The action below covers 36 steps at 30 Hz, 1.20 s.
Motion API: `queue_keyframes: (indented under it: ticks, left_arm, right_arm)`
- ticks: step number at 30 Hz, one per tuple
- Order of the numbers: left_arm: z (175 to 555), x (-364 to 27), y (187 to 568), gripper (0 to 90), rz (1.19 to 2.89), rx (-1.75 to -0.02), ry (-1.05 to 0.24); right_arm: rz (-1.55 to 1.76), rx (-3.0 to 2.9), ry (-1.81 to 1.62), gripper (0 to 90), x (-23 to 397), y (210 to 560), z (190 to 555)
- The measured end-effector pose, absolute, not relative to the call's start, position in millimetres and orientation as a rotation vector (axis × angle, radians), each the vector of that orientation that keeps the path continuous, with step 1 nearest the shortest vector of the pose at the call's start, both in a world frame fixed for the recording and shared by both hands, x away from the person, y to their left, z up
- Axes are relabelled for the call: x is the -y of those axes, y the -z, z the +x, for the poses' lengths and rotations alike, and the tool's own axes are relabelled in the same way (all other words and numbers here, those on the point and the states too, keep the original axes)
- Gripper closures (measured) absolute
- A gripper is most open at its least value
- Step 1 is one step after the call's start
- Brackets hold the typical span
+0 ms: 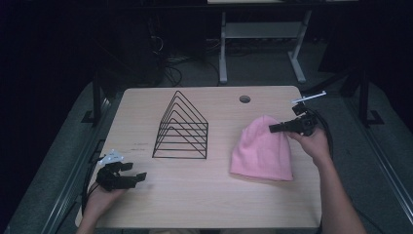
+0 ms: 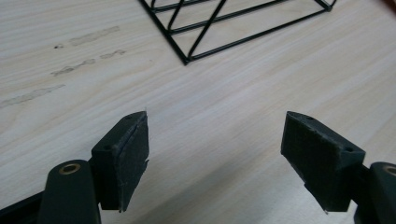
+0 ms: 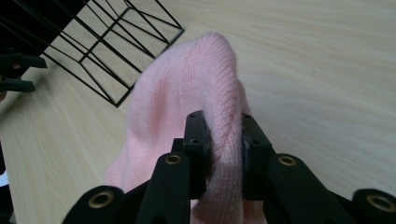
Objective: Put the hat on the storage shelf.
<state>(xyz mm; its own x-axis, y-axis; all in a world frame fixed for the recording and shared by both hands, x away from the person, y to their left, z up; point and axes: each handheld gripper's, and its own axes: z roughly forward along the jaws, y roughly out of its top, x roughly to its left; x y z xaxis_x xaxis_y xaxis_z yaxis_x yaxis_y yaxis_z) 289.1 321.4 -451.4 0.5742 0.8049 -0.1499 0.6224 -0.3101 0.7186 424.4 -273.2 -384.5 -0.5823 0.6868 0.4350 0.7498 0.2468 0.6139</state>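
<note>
Hat (image 1: pixel 263 148), pink and knitted, lies on the table (image 1: pixel 214 200) to the right of the wire rack (image 1: pixel 181 127), its top end pinched between the pads of the right gripper (image 1: pixel 273 128) and lifted off the wood. Left gripper (image 1: pixel 132 171) rests near the rack's front left, jaws wide apart with nothing between them.

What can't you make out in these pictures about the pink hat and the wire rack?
- Pink knitted hat: right gripper view, the fold inside the right tool is covered by its jaws; lower part cut off.
- Black wire triangular rack: left gripper view, top edge cuts off most of it.
</note>
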Motion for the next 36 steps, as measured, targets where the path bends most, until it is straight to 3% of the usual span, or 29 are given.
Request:
queue_keyframes:
  ticks: [19, 36]
  left_arm:
    - [289.3, -317.7, 419.3, 23.7, 2.058, -1.032, -0.265]
    - [292.5, -311.2, 392.4, 24.1, 2.099, -0.928, -0.241]
  right_arm:
    - [-1.254, 2.633, 1.387, 76.7, 263.0, 312.9, 400.5]
    - [-1.201, 2.669, 1.431, 76.7, 257.4, 290.6, 395.1]
